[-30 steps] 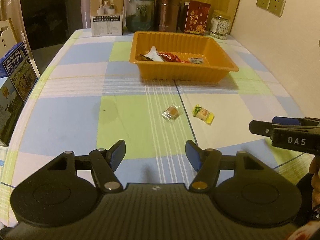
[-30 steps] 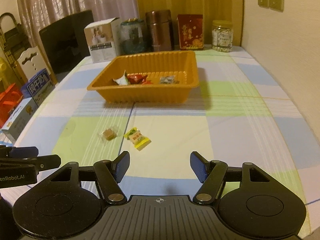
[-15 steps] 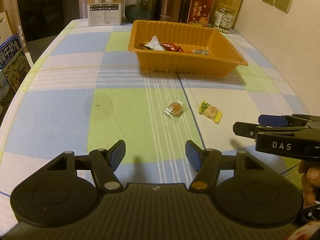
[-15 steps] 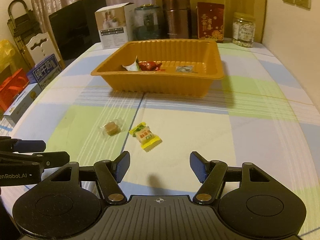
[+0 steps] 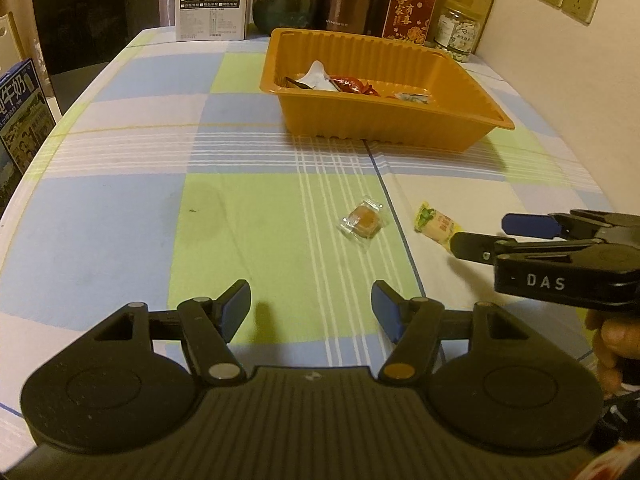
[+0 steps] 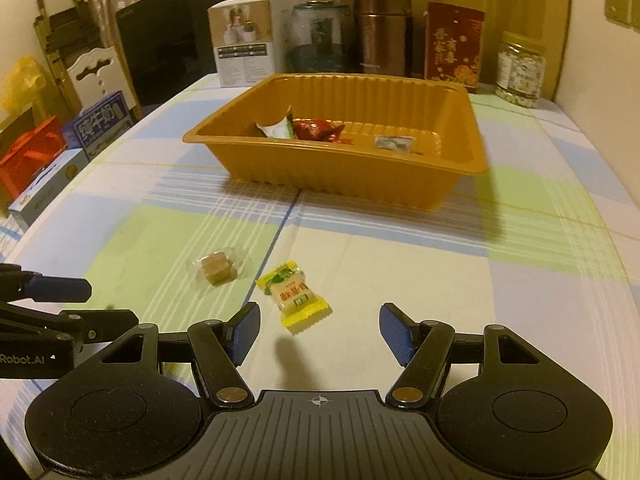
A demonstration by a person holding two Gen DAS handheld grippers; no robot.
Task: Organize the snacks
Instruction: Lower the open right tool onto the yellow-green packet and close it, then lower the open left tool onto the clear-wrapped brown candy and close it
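yellow-wrapped candy [image 6: 294, 294] lay on the tablecloth [image 6: 400, 280] just ahead of the right gripper [image 6: 318, 330], nearer its left finger [image 6: 244, 330]; both fingers stood wide, holding nothing.

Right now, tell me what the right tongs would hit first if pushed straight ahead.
Probably the yellow-wrapped candy lying on the tablecloth just ahead of the open right tongs, slightly toward their left finger. Depth is uncertain, so they might meet bare cloth beside it.
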